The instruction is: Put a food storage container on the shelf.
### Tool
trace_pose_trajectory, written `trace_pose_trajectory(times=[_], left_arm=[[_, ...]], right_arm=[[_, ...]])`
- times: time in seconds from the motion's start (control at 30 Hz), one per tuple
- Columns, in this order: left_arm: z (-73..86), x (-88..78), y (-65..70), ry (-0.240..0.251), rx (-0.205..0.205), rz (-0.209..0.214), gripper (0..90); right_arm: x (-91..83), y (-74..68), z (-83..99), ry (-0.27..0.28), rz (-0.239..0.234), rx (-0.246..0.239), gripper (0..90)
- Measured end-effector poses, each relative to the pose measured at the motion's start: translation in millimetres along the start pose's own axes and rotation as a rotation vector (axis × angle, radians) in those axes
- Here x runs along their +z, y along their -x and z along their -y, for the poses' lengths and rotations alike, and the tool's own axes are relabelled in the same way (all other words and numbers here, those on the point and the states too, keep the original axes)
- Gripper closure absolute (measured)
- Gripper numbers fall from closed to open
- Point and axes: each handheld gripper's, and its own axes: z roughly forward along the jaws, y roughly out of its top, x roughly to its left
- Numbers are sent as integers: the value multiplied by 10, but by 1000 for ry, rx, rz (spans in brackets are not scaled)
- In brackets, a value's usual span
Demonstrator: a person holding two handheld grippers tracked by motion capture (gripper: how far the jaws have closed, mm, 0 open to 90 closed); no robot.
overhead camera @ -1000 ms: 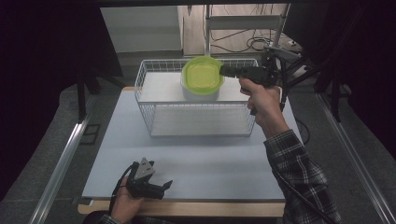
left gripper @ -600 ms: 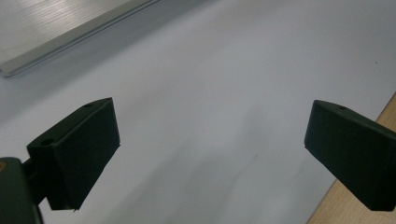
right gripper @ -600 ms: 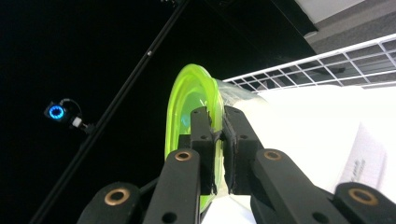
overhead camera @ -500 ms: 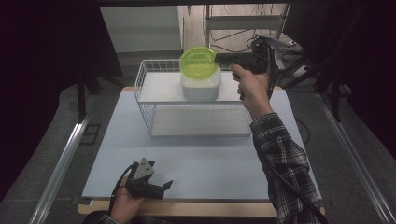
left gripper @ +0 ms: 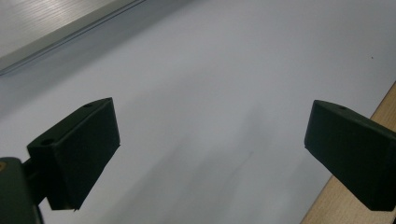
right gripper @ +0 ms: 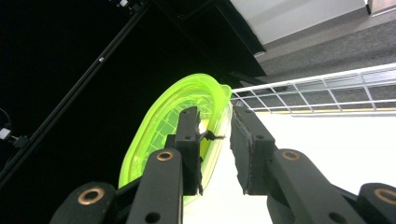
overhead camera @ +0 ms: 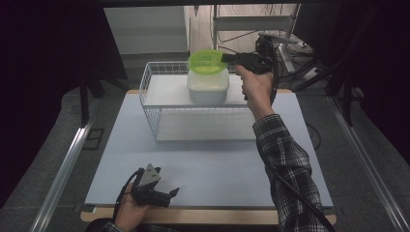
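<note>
Two grippers are in my hands, and they sit well apart. My right gripper (overhead camera: 226,58) is raised at the far side of the table, above the rear right part of a white wire basket (overhead camera: 155,116). Its jaws are clamped on the rim of a translucent green lid (overhead camera: 207,61), which I hold roughly level just above a white container (overhead camera: 208,86) standing inside the basket toward its back edge. From the high view I cannot tell whether the lid touches the container's top or hangs slightly clear of it. In the right gripper view the green lid (right gripper: 173,121) appears tilted on edge because the camera is turned with my hand; one jaw lies against its inner face and the other against the outside, with the rim pinched between them and the basket's wire wall (right gripper: 327,91) beyond. My right hand (overhead camera: 255,87) wraps the handle, and my plaid sleeve (overhead camera: 285,164) runs back toward the near edge. My left gripper (overhead camera: 170,194) rests low at the near left corner of the pale table surface (overhead camera: 208,159), held in my left hand (overhead camera: 129,209) with its grey plate on top. In the left gripper view its jaws stand wide apart with nothing between them, over the bare white tabletop (left gripper: 210,93), and the wooden table edge (left gripper: 345,205) shows at lower right.
</note>
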Motion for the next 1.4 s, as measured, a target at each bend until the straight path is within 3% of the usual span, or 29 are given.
trace_pose_trajectory(times=[0.13, 0.37, 0.57, 0.77, 0.97, 1.4], left_arm=[[-1, 3, 5, -1, 1, 0, 31], [0, 1, 0, -3, 0, -1, 31], [-1, 11, 6, -8, 3, -4, 31], [0, 14, 3, -10, 2, -5, 31], [1, 19, 6, -12, -1, -5, 30], [2, 22, 2, -14, -2, -6, 30]], right_arm=[[9, 23, 3, 0, 10, -5, 683], [-21, 14, -11, 0, 16, -43, 501], [-142, -3, 10, -12, -18, -91, 361], [-246, 40, 78, -24, -39, -114, 285], [-327, 54, 166, -48, -45, -152, 259], [-422, 120, 320, -66, -59, -179, 252]])
